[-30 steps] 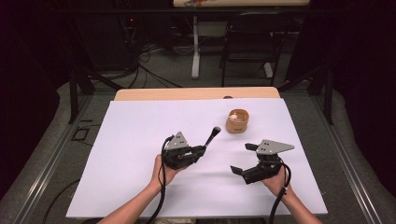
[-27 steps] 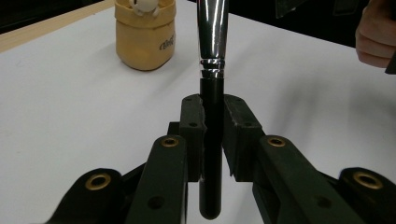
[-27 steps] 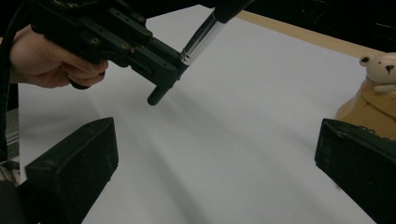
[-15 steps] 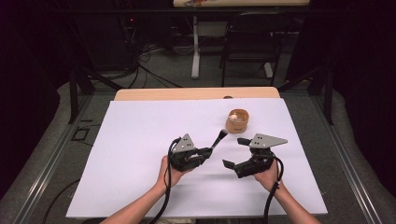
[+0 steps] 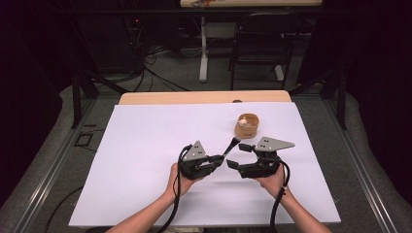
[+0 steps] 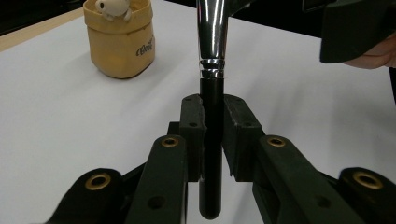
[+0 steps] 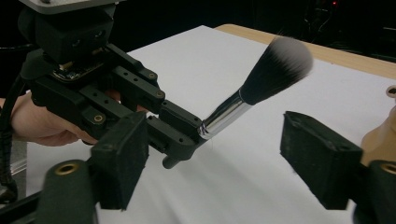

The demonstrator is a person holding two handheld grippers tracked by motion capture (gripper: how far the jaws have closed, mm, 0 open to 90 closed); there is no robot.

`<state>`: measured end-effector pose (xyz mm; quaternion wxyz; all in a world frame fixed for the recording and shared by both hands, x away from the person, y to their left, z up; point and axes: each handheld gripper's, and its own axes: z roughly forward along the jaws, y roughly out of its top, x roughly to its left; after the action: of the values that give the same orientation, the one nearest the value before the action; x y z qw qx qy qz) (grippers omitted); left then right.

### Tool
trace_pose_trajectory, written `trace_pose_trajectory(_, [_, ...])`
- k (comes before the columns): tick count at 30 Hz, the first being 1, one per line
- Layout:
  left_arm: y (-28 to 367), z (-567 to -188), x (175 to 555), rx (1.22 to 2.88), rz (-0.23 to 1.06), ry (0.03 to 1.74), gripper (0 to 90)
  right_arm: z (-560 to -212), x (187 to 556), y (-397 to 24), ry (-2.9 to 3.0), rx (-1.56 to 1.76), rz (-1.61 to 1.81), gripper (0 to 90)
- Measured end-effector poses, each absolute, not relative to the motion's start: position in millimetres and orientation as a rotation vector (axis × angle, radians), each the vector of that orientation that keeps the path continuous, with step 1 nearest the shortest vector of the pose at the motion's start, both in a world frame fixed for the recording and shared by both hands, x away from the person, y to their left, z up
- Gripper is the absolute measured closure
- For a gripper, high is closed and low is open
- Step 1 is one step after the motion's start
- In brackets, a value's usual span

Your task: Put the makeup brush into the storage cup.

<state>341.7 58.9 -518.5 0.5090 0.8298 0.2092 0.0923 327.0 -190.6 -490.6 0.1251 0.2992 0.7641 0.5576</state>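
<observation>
**Brush handover could slip**

Over the white table point(image 5: 145, 145), left tongs point(image 5: 217, 160) clamp the makeup brush point(image 5: 231, 145) by its handle. Right tongs point(image 5: 239, 156), parted and just closing with nothing between them, may knock the bristles if misaligned.

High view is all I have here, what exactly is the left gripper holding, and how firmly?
Observer: The left gripper is shut on a makeup brush; the left gripper view shows both pads clamped on its black handle, below the chrome ferrule.
Operator: Where does the brush end up relative to the right gripper?
Observer: In the right gripper view the bristle head sits above and beyond the gap of the right gripper, whose jaws have just been closing, with nothing pressed between the pads.
Operator: And that tan thing beyond the grippers?
Observer: It is a small tan pouch standing upright on the white table cover, with a small white figure poking out of its top.
</observation>
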Motion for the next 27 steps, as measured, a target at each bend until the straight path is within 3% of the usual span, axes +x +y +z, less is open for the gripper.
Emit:
trace_pose_trajectory(15, [46.2,-523.0,334.9,2.005,0.208,0.467,79.2,-495.2,329.0,-191.8,2.221,0.952,1.629,59.2])
trace_pose_trajectory(27, [45.1,-523.3,332.6,2.0,0.211,0.462,79.4,-497.9,331.8,-195.1,2.236,1.018,1.706,71.4])
